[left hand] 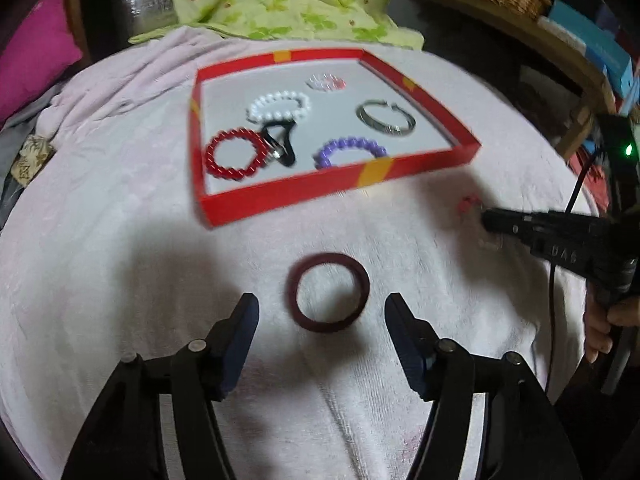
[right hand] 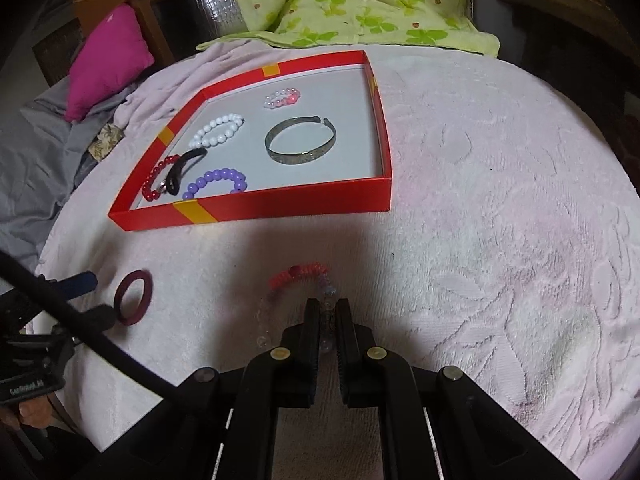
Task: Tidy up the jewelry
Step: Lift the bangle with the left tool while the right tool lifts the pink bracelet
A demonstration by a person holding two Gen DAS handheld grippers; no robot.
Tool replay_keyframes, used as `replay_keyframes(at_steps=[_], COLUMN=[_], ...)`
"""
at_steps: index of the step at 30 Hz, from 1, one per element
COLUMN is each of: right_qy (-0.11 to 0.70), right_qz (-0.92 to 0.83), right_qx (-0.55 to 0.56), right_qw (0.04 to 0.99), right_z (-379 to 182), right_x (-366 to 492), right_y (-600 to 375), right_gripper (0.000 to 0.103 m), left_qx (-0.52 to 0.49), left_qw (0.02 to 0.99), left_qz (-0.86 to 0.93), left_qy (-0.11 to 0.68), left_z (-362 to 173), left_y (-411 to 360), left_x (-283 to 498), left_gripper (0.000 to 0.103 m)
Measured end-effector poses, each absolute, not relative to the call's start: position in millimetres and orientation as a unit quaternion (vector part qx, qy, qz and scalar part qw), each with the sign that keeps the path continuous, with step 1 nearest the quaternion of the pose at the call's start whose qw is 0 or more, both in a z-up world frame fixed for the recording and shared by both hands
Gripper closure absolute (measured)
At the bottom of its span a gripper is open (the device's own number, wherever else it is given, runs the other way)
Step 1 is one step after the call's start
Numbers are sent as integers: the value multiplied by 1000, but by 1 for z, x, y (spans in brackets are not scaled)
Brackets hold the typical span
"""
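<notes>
A maroon bangle (left hand: 326, 326) (right hand: 147, 294) lies flat on the pale pink towel (left hand: 120, 260). My left gripper (left hand: 322, 308) (right hand: 96, 300) hangs open over it, one fingertip on each side, neither touching. My right gripper (right hand: 328, 304) (left hand: 486, 218) is shut on a bracelet of red and clear beads (right hand: 304, 270) (left hand: 468, 204), whose loop rests on the towel ahead of the fingers. Farther back stands the red tray (left hand: 280, 200) (right hand: 280, 204). In it lie a white pearl bracelet (left hand: 280, 106), a red bead bracelet (left hand: 232, 154), a purple one (left hand: 348, 148) and a silver bangle (right hand: 300, 140).
A black hair tie (left hand: 280, 140) and a small pink-and-white bracelet (right hand: 282, 98) are also in the tray. A green flowered quilt (right hand: 360, 4) lies behind the tray and a magenta cushion (right hand: 108, 60) at the far left. A hand (left hand: 600, 328) holds the right gripper's handle.
</notes>
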State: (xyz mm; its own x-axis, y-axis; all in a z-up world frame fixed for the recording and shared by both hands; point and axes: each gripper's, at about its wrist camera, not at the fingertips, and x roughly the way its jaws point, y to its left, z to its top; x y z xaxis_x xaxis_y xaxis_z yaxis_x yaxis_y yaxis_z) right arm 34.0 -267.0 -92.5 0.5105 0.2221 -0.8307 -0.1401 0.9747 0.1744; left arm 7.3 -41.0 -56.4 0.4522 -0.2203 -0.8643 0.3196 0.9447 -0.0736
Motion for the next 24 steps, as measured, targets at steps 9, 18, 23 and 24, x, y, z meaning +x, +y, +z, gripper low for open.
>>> replay_keyframes(at_steps=[9,18,23,24], right_qy=[484,458,426,420], right_qz=[104,122,129,128], right_qx=[40,39,61,62], right_qw=[868,880,894,896], right_z=[-92,-79,-63,-60], right_x=[34,25,19,18], right_y=[-266,-266,-274,-275], right_gripper=[94,95,95,95], left_qx=[50,27,23,23], left_qw=[848,863,872,874], left_qz=[-168,-169,-165,-164], left_qy=[500,475,461,458], left_z=[-68,-58,-47,-45], left_y=[-46,-44,-44,-43], left_x=[13,15,10,9], left_gripper=[68,92,93,93])
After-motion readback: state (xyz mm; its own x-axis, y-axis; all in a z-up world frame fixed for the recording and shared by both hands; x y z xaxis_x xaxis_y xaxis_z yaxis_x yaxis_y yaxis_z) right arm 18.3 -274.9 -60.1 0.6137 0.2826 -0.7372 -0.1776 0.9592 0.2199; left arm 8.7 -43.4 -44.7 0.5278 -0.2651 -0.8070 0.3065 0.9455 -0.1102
